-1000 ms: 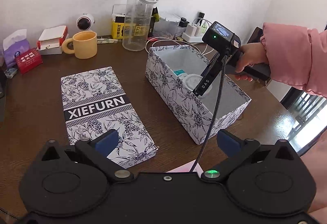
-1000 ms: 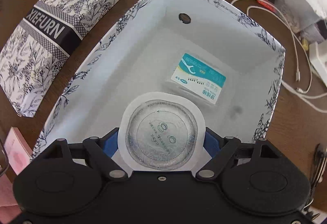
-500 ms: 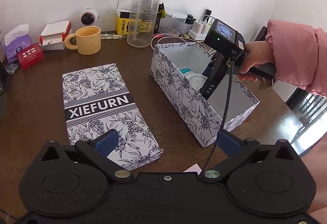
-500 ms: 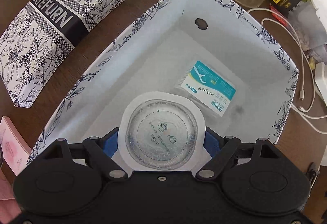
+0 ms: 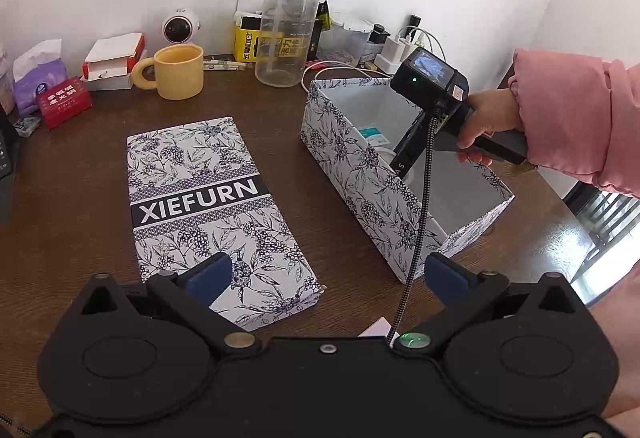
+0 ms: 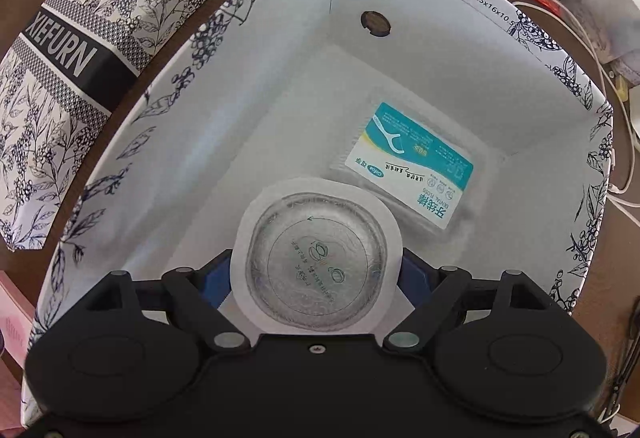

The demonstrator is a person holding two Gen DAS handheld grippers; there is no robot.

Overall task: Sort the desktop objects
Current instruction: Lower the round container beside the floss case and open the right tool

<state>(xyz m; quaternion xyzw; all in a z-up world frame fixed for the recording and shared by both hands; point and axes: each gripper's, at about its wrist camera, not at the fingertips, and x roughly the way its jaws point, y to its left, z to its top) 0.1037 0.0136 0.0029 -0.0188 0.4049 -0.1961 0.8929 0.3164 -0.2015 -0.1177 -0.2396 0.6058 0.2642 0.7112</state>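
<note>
The left wrist camera sits back and high over the worktop (image 5: 72,174), looking forward past the left claw (image 5: 328,278) toward the wall. The right wrist camera is very close, looking almost straight down into the open flowered box (image 6: 248,126) past the right claw (image 6: 316,280). Both views show that box (image 5: 360,174) and its lid (image 5: 208,206) beside it.
</note>
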